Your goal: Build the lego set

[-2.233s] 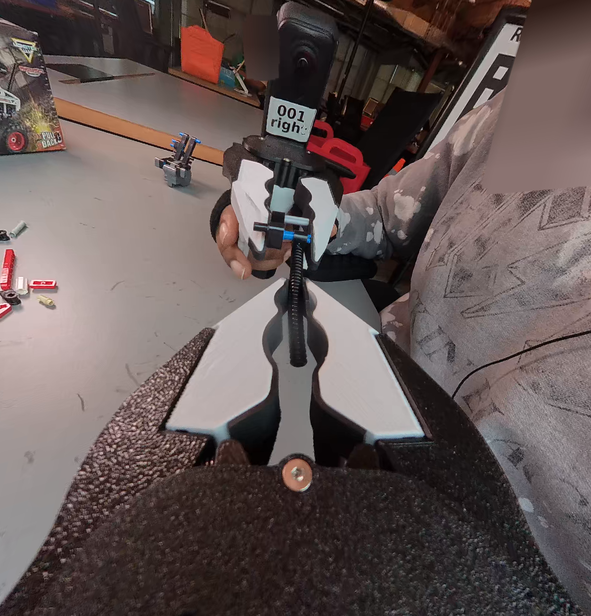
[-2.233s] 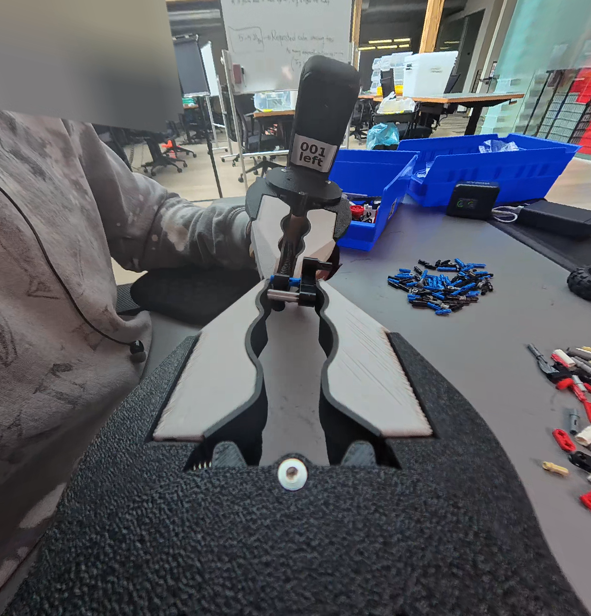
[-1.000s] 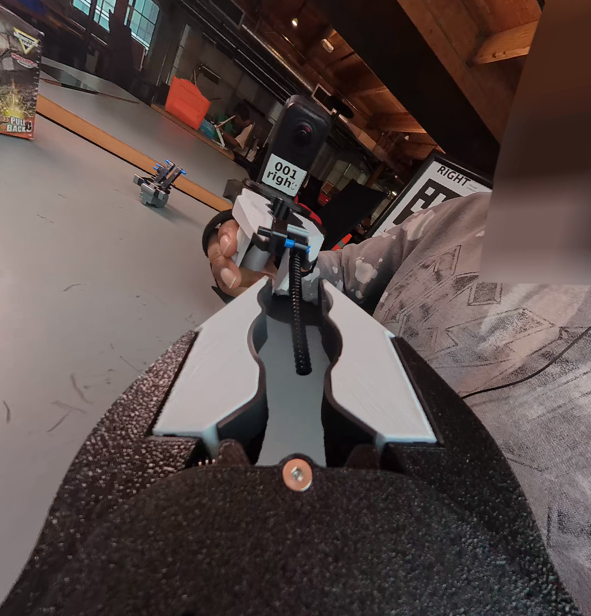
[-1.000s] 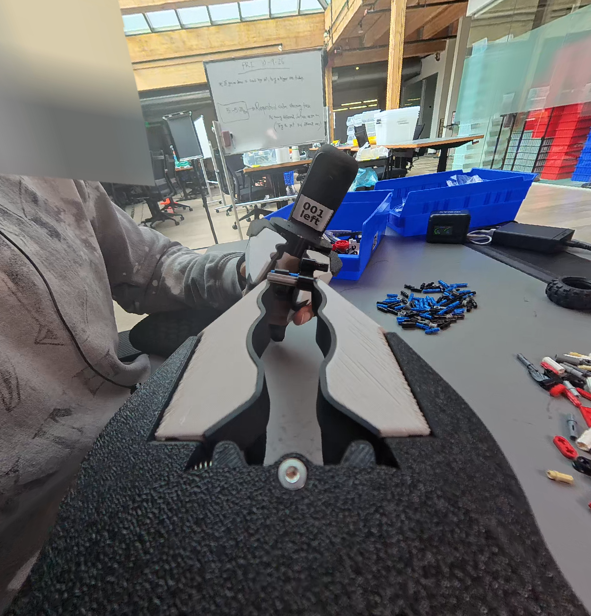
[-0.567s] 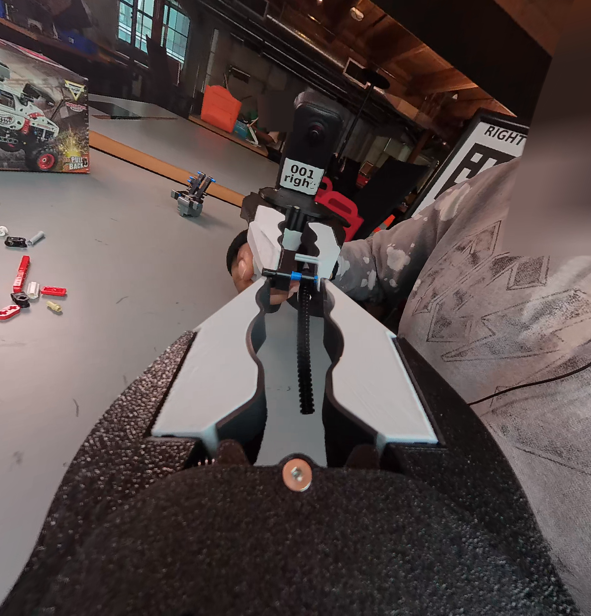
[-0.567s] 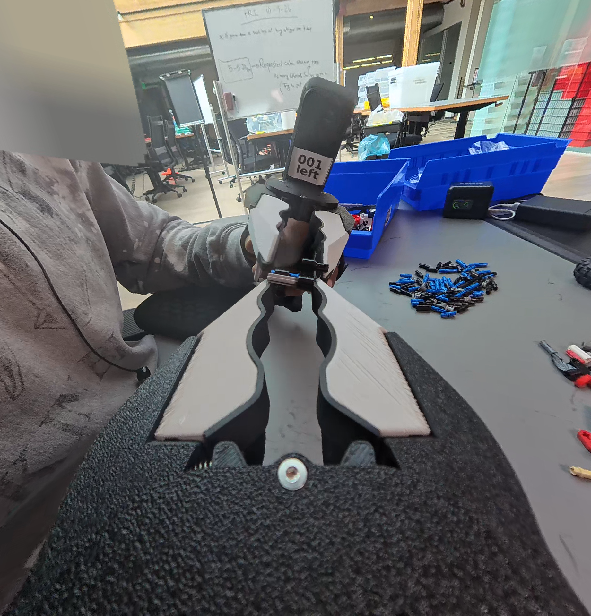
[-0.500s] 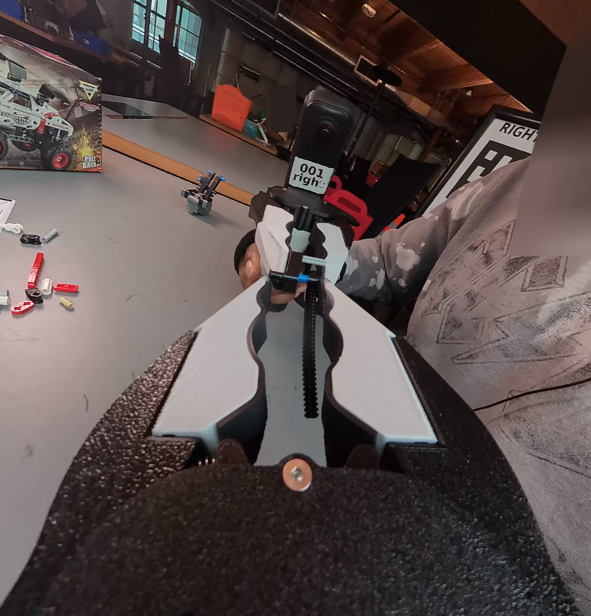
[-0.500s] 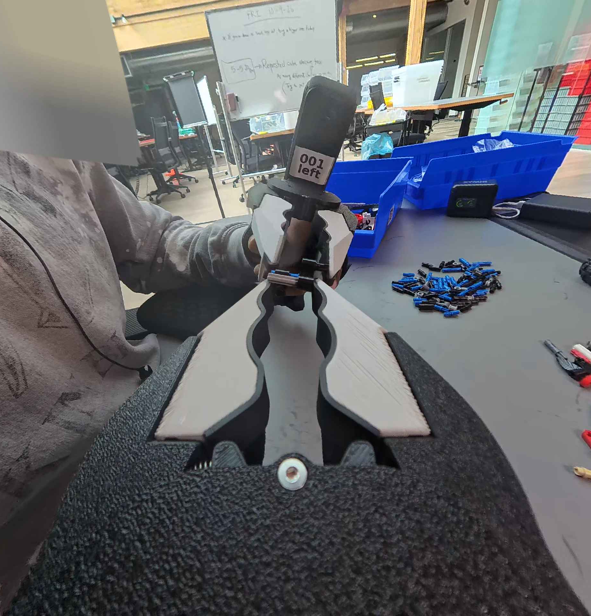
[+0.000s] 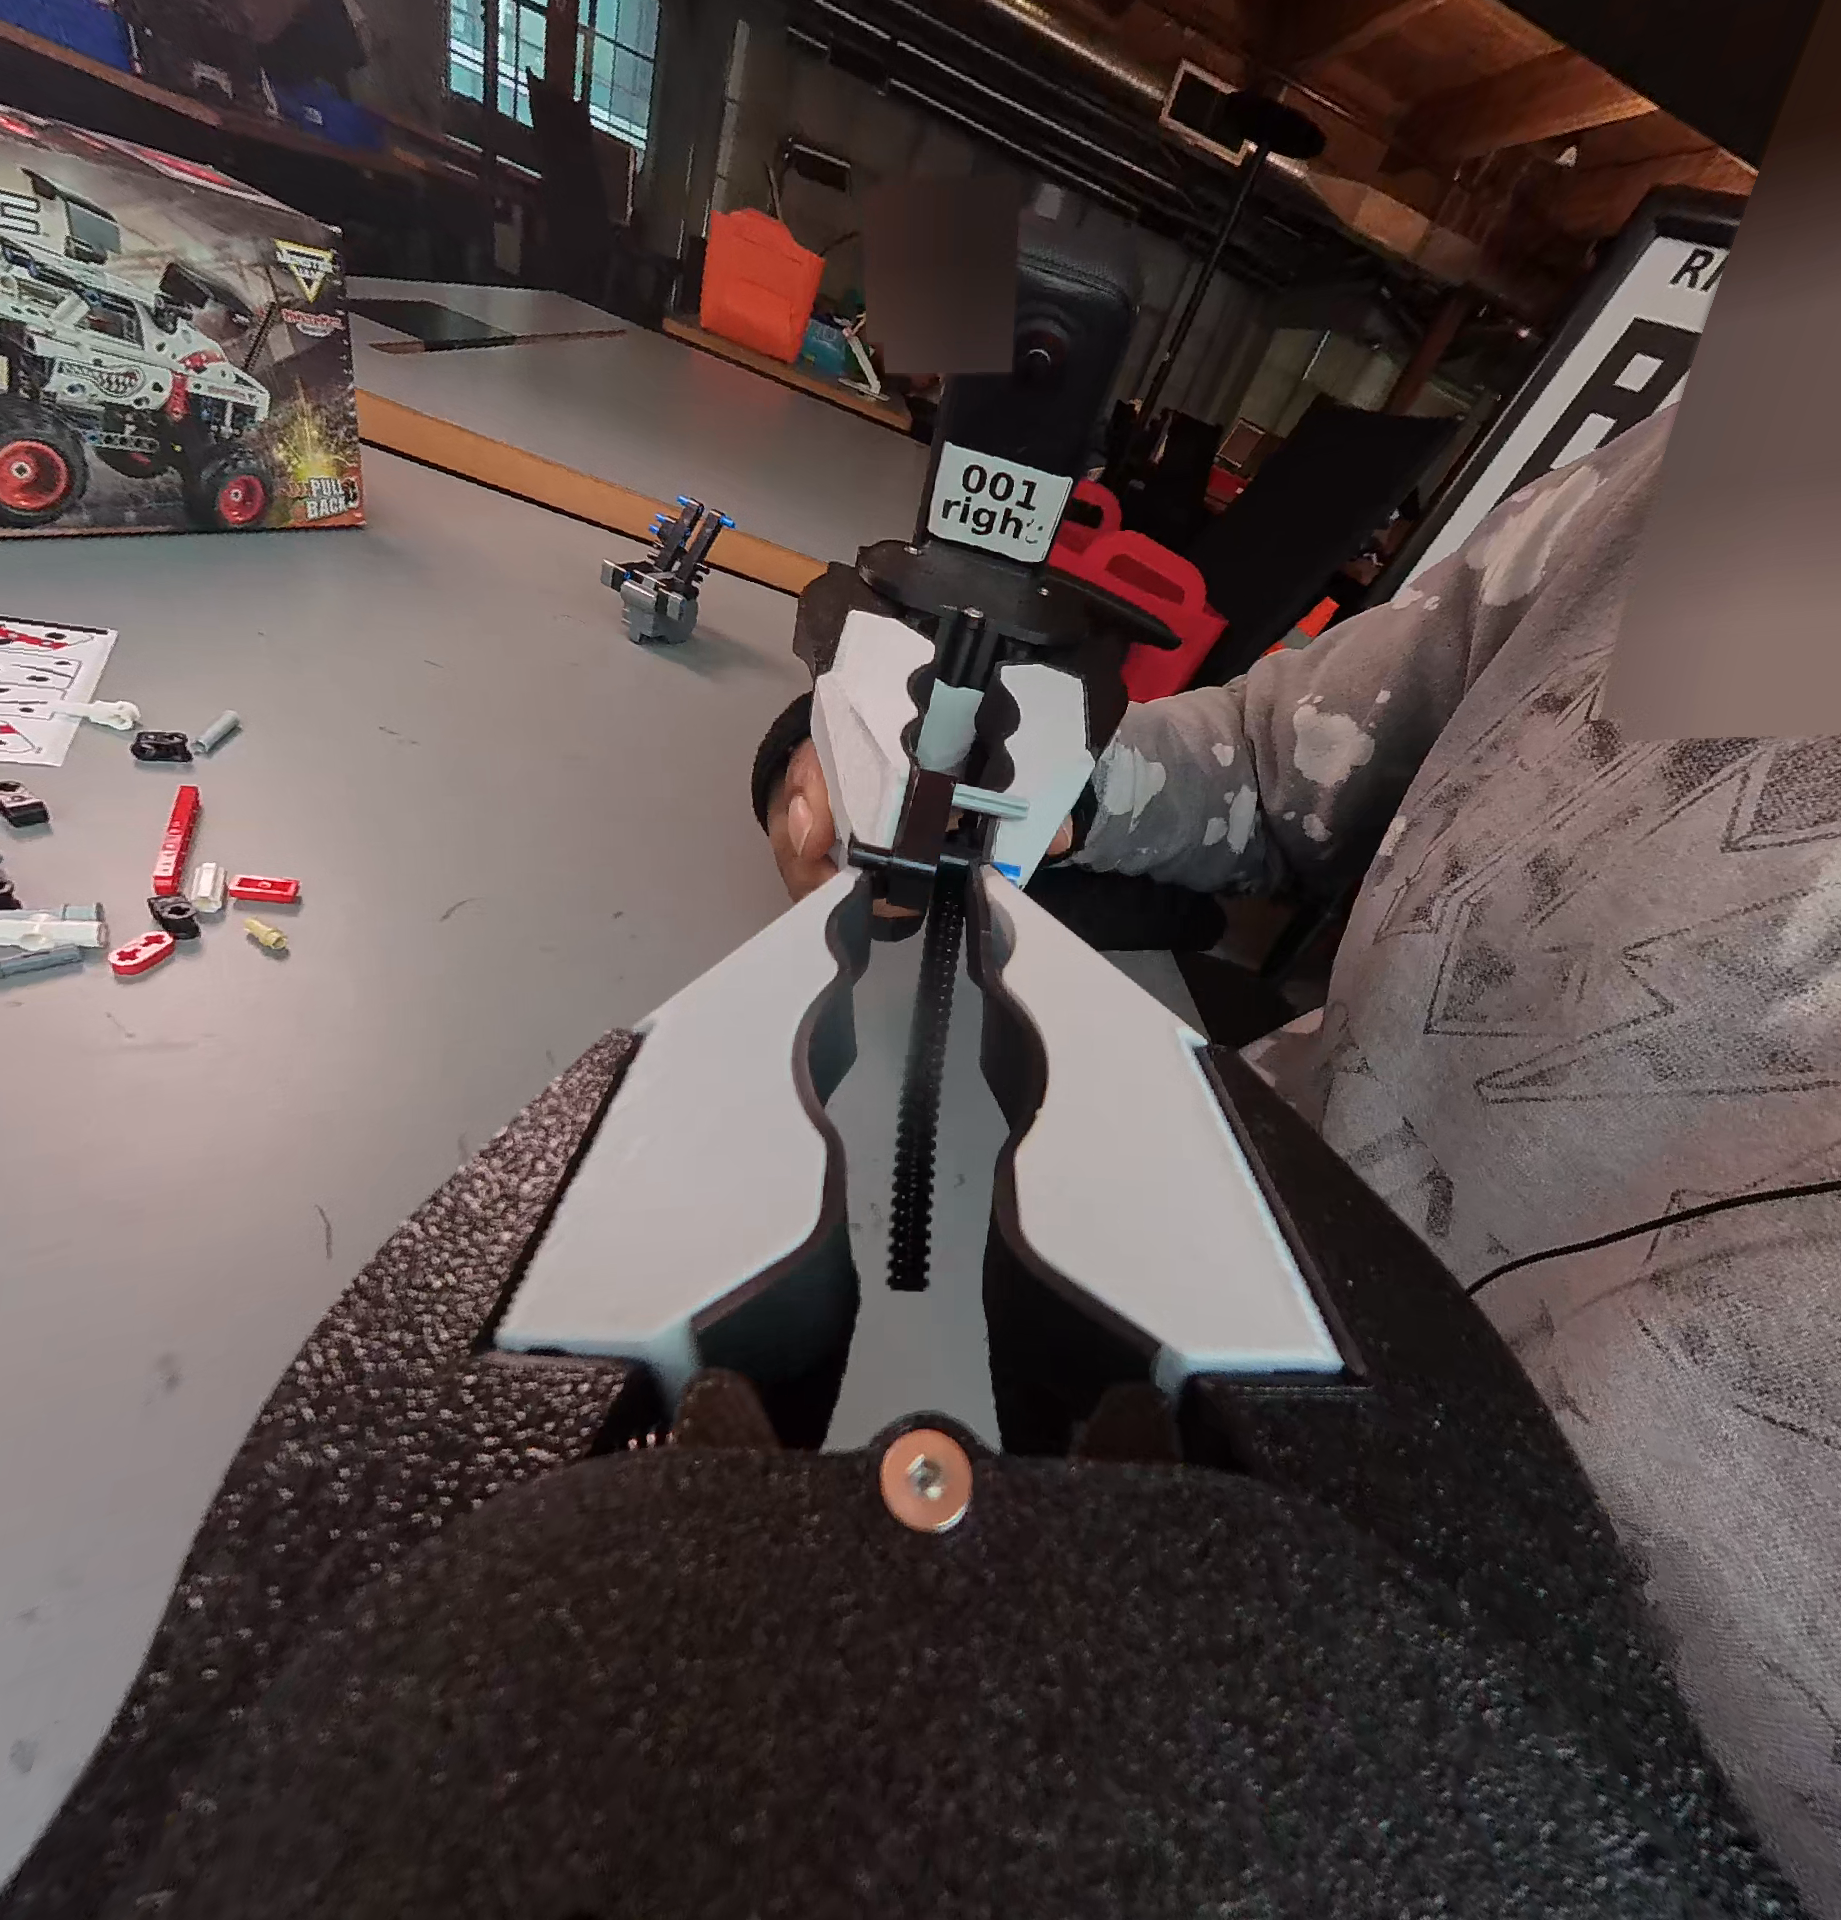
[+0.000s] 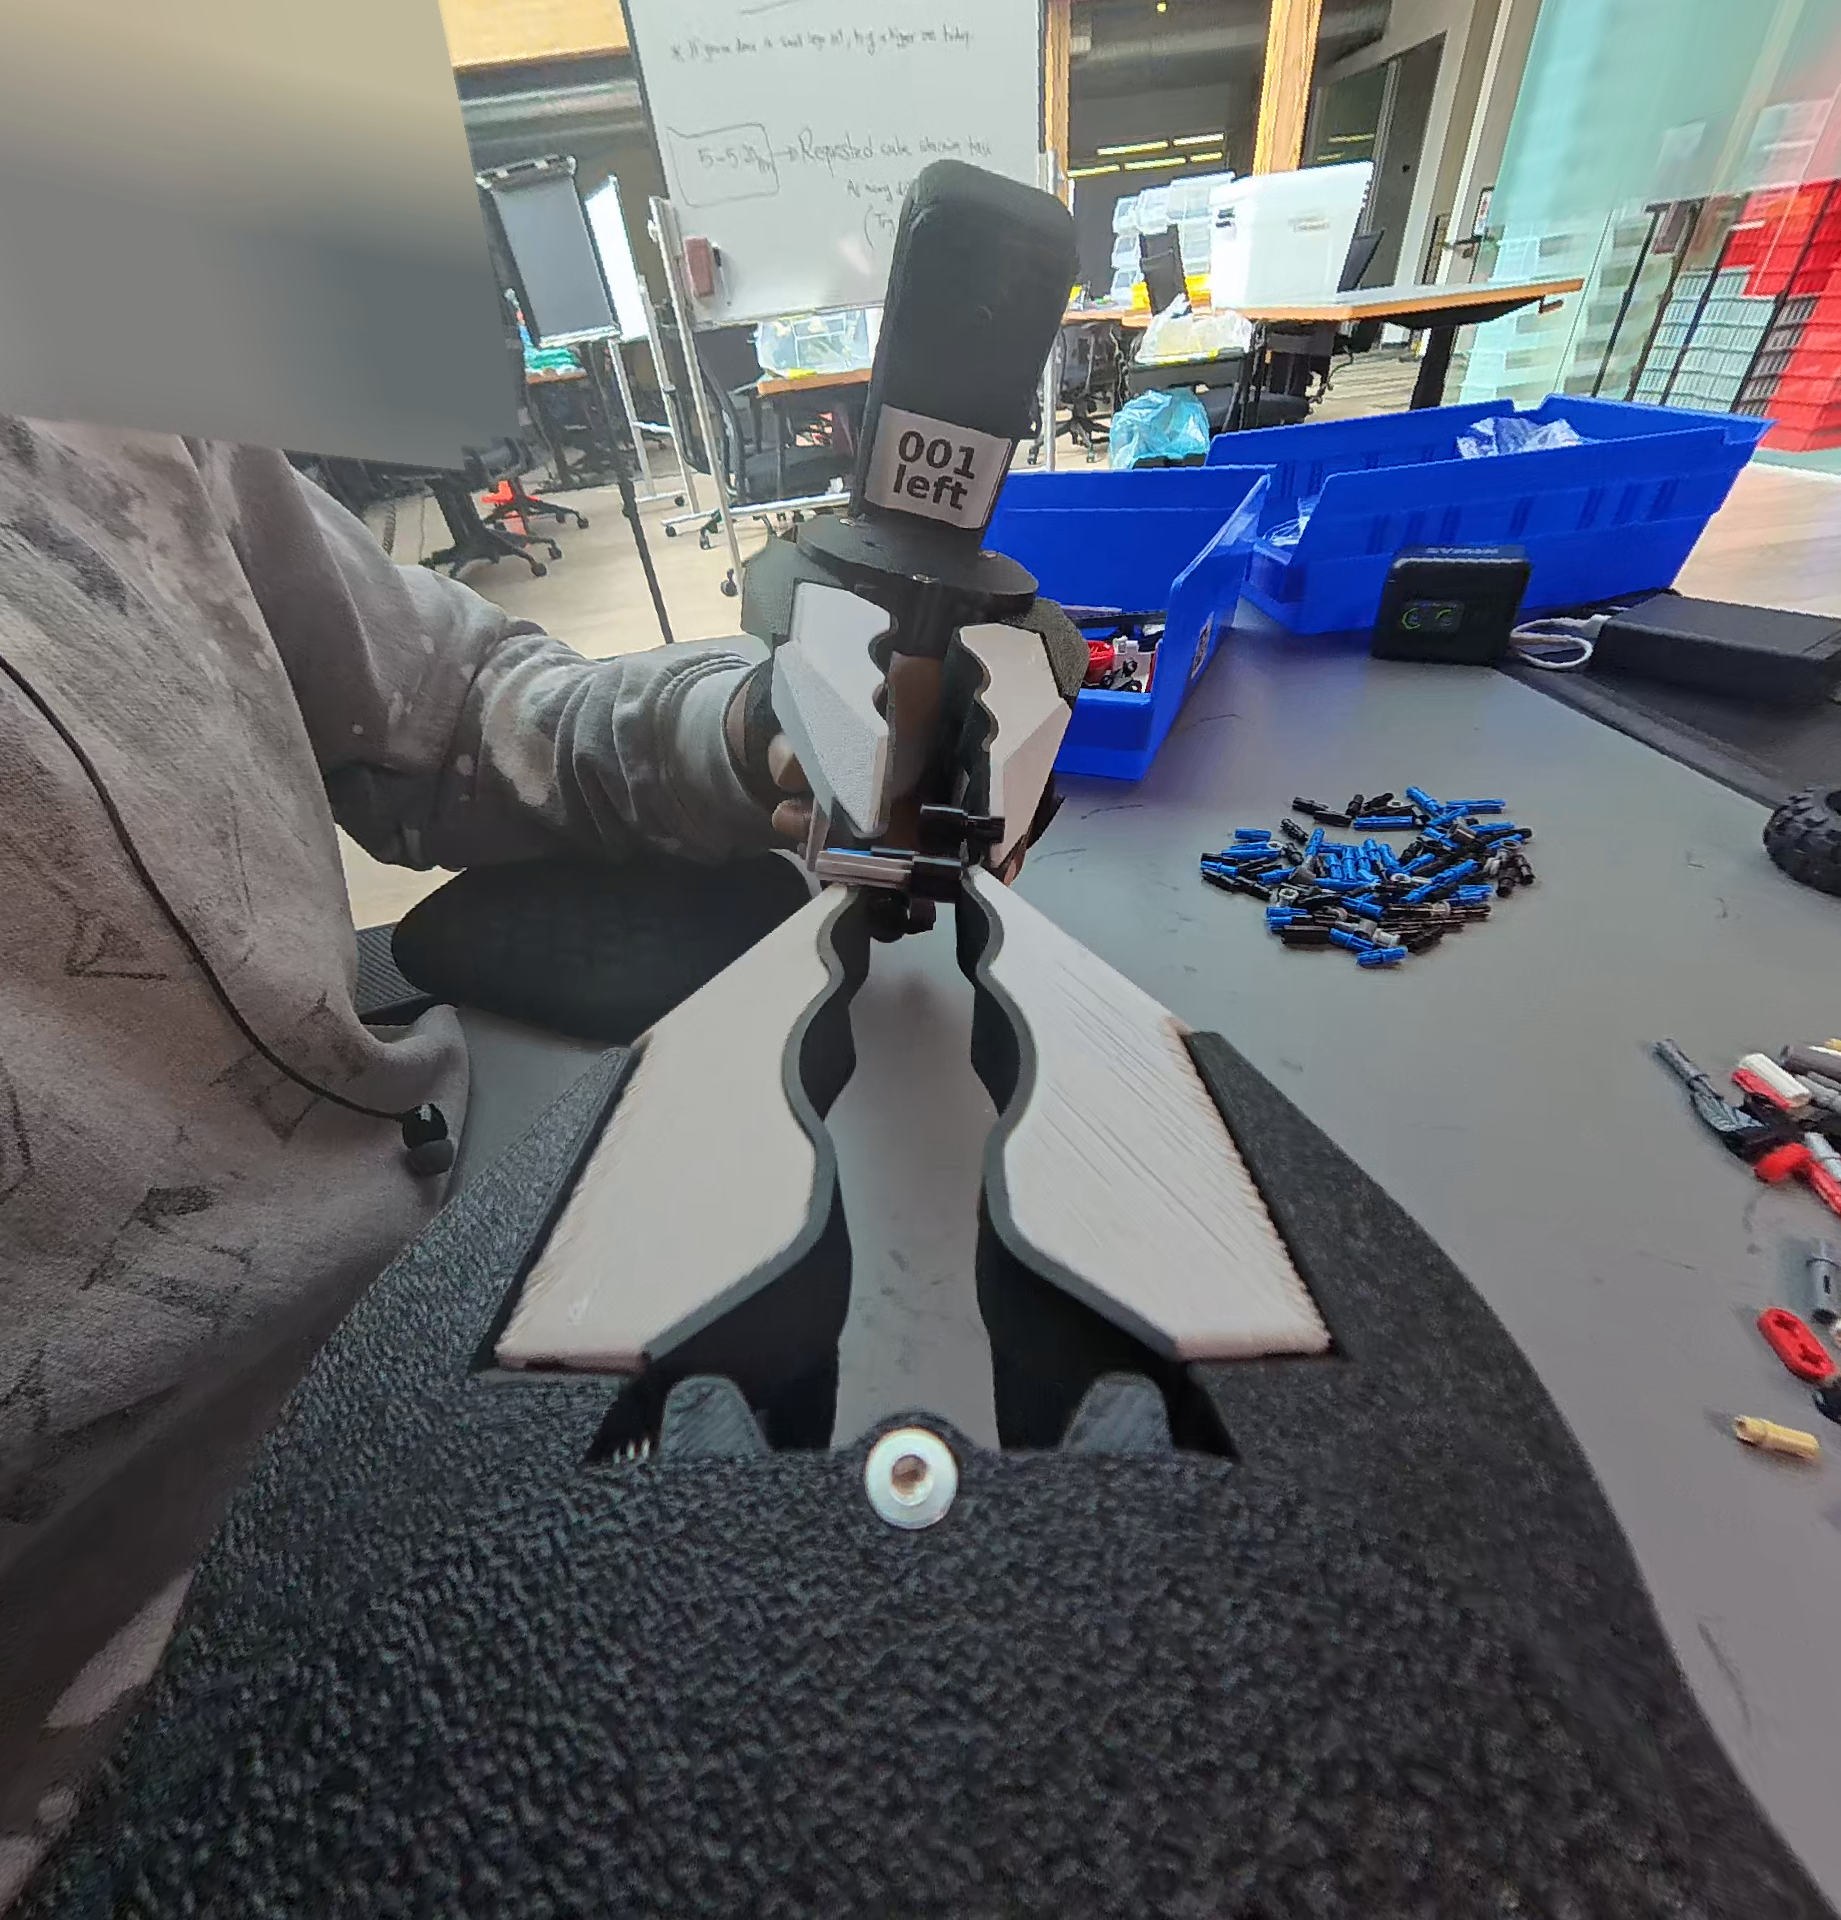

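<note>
My left gripper is shut on a black ribbed rod that lies lengthwise between its fingers. My right gripper is shut on a small black connector with a grey axle through it. The two grippers meet tip to tip above the grey table, and the rod's front end touches the connector. The right gripper faces me in the left wrist view. The left gripper faces me in the right wrist view. A hand holds each one.
A Lego box, an instruction sheet, loose red, grey and black parts and a small grey sub-build lie on the table. Blue and black pins, blue bins, a tyre and more parts lie beside the right gripper. Only a small space, under 4 cm, lies between the two pairs of fingers.
Both grippers stayed tip to tip, tilted upward, then came back level. The rod's rear end now sits farther back between my left fingers.
</note>
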